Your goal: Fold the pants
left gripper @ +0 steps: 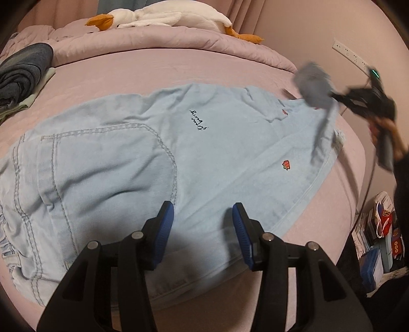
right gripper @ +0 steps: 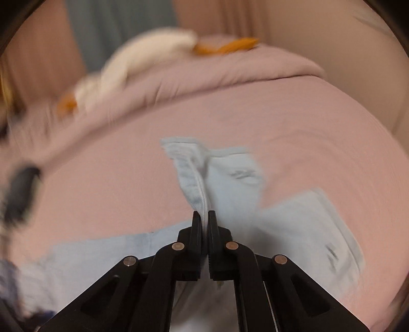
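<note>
Light blue denim pants lie spread on the pink bed, waist and pocket at the left, leg running to the right. My left gripper is open, just above the pants near the front edge, holding nothing. My right gripper is shut on the pants' hem end and lifts it off the bed; in the left wrist view it shows blurred at the far right with the lifted cloth.
The pink bed has a rolled pink duvet and a white plush goose at the back. Folded dark clothes lie at the far left. Books and bags sit on the floor at right.
</note>
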Demonstrator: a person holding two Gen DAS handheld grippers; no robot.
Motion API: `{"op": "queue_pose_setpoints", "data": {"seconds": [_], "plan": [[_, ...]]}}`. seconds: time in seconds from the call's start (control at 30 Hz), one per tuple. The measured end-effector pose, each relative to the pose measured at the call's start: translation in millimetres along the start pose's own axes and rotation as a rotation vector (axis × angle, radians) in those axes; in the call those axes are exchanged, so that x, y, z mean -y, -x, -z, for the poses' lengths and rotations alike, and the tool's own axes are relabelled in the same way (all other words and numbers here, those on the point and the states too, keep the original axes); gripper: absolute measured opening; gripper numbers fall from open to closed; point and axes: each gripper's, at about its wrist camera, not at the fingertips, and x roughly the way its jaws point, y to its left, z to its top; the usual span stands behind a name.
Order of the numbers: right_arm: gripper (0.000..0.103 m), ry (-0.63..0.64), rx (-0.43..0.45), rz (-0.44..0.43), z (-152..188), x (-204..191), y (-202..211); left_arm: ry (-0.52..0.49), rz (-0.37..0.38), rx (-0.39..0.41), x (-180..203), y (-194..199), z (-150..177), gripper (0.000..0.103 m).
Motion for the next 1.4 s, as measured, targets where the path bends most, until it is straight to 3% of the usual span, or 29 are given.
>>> {"op": "queue_pose_setpoints", "data": {"seconds": [0.13,0.2,0.27,0.37,0.47,0.57,0.67,0.73,0.83,1.0,1.1,1.13,1.17,1.23,1.27,1.4], "plan": [[0.004,-0.249,0.049,-0.092,40.9,82.0,43.4,0.007,-0.005,-0.008,-0.5,-0.6,-4.0,0.047],[0.004,-0.328,0.002,-0.093,60.5,111.4,33.3,-0.002,-0.017,-0.014,2.0,-0.5,-5.2,0.047],[0.011,-0.418,-0.029,-0.088,83.6,137.1,21.8,-0.027,-0.042,-0.019,6.6,-0.9,-5.7,0.046],[0.015,-0.567,-0.016,-0.188,112.4,161.8,23.6,-0.066,-0.075,-0.026,11.2,-2.6,-4.9,0.040],[0.023,-0.569,0.027,-0.195,114.4,170.6,34.9,-0.118,-0.080,-0.053,13.6,-5.5,-4.2,0.023],[0.024,-0.565,0.033,-0.201,103.1,171.8,35.0,-0.168,-0.098,-0.053,19.5,-6.1,-2.1,0.018],[0.024,-0.556,0.016,-0.202,91.0,174.7,23.2,-0.228,-0.101,-0.049,27.8,-7.8,-0.6,0.007],[0.021,-0.530,-0.041,-0.163,87.1,170.3,6.2,-0.254,-0.101,-0.046,30.1,-5.6,0.6,0.002],[0.012,-0.509,-0.042,-0.147,85.6,170.5,9.0,-0.246,-0.125,-0.040,22.7,0.8,2.7,0.002],[0.012,-0.504,0.010,-0.186,90.0,171.5,35.1,-0.143,-0.092,0.010,-2.4,26.5,11.3,0.003],[0.012,-0.489,-0.103,-0.093,97.3,173.1,12.7,0.014,-0.049,0.082,-18.5,50.0,17.4,0.004],[0.012,-0.511,-0.101,-0.111,101.5,175.1,9.0,0.072,-0.032,0.112,-24.3,59.2,20.8,0.006],[0.013,-0.532,-0.082,-0.126,103.9,175.7,11.2,0.152,-0.015,0.156,-33.8,72.7,27.4,0.010],[0.034,-0.547,-0.058,-0.145,104.4,173.6,15.8,0.270,-0.007,0.204,-49.5,89.3,39.9,0.039],[0.040,-0.546,-0.047,-0.144,104.5,170.1,18.0,0.357,-0.007,0.232,-61.8,100.2,51.0,0.046],[0.044,-0.470,-0.010,-0.111,103.7,139.1,30.6,0.562,0.059,0.313,-89.8,119.3,78.9,0.047]]}}
